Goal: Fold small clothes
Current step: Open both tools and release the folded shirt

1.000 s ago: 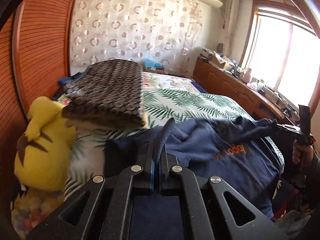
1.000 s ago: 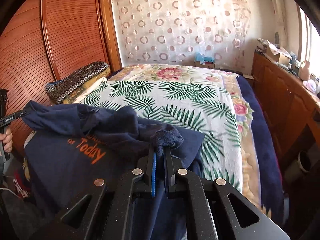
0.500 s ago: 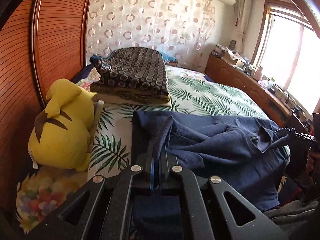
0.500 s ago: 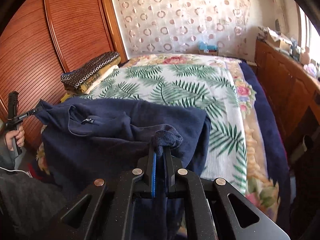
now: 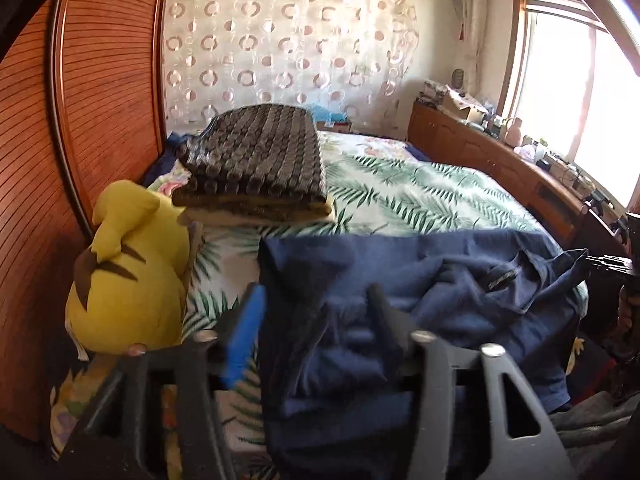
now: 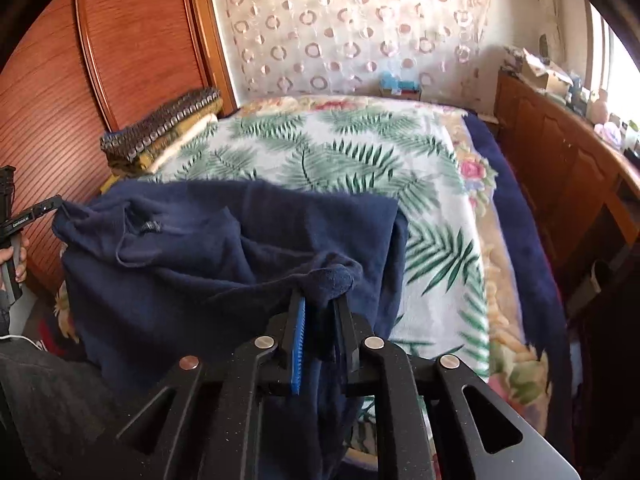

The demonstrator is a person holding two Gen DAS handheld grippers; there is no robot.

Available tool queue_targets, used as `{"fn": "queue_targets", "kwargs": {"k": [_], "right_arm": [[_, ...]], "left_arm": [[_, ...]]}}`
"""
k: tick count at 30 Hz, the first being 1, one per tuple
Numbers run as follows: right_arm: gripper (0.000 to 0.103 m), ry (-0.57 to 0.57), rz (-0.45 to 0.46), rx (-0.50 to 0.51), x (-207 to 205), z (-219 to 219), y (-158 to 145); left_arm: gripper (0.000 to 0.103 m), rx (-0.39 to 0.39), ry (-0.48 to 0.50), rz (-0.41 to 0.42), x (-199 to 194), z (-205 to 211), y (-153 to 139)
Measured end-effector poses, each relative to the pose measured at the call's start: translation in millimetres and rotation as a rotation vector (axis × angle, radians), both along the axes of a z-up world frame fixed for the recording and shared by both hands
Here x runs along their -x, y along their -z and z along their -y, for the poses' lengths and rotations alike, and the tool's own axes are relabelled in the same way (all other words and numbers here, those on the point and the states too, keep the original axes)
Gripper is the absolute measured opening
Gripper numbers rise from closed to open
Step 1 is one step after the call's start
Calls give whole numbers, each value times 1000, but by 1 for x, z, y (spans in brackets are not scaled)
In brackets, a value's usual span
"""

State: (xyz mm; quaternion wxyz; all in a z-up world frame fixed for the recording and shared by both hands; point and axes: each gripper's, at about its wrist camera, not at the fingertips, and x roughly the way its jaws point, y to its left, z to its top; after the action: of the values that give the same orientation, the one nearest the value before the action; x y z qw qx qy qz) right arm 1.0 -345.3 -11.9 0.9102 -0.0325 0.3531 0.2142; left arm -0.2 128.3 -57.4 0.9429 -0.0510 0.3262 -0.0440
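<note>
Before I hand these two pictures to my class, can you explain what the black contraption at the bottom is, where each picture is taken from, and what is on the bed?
There is no robot. A person holds a two-finger gripper in each hand, and a camera on each looks forward along its fingers. That is the black frame at the bottom.

In the left hand's view, the left gripper is opening, with the navy garment lying loose between its fingers. In the right hand's view, the right gripper is also opening, with a bunched edge of the same garment between its fingers.

The garment is spread on a bed with a leaf-print cover. A yellow plush toy and folded patterned blankets sit near the wooden headboard.
</note>
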Motion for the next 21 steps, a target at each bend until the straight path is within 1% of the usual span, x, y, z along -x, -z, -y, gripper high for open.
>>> {"fn": "queue_targets", "kwargs": {"k": [1, 2, 3, 5, 7, 9, 12, 15, 18, 21], "right_arm": [[29, 8, 22, 8, 1, 1, -8], [36, 13, 36, 11, 3, 1, -9], [38, 17, 53, 12, 4, 2, -15], [47, 34, 77, 17, 1, 4, -23], [53, 52, 93, 33, -4, 5, -27], [56, 43, 91, 26, -14, 3, -28], [59, 50, 74, 45, -32, -3, -23], [62, 67, 71, 57, -53, -13, -13], [63, 77, 37, 61, -71, -19, 0], [63, 79, -2, 58, -90, -24, 10]], "left_arm": [[73, 0, 2, 8, -4, 0, -4], [75, -6, 1, 11, -9, 1, -6], [76, -13, 3, 15, -13, 1, -8], [76, -23, 8, 12, -27, 1, -10], [76, -33, 8, 5, -44, -1, -11], [76, -55, -13, -17, -59, -1, -11], [76, -92, -13, -33, -83, -2, -13], [76, -103, -3, -47, -104, -4, -13], [76, -111, -10, -85, -122, -9, -4], [76, -104, -13, -146, -135, -15, 14]]}}
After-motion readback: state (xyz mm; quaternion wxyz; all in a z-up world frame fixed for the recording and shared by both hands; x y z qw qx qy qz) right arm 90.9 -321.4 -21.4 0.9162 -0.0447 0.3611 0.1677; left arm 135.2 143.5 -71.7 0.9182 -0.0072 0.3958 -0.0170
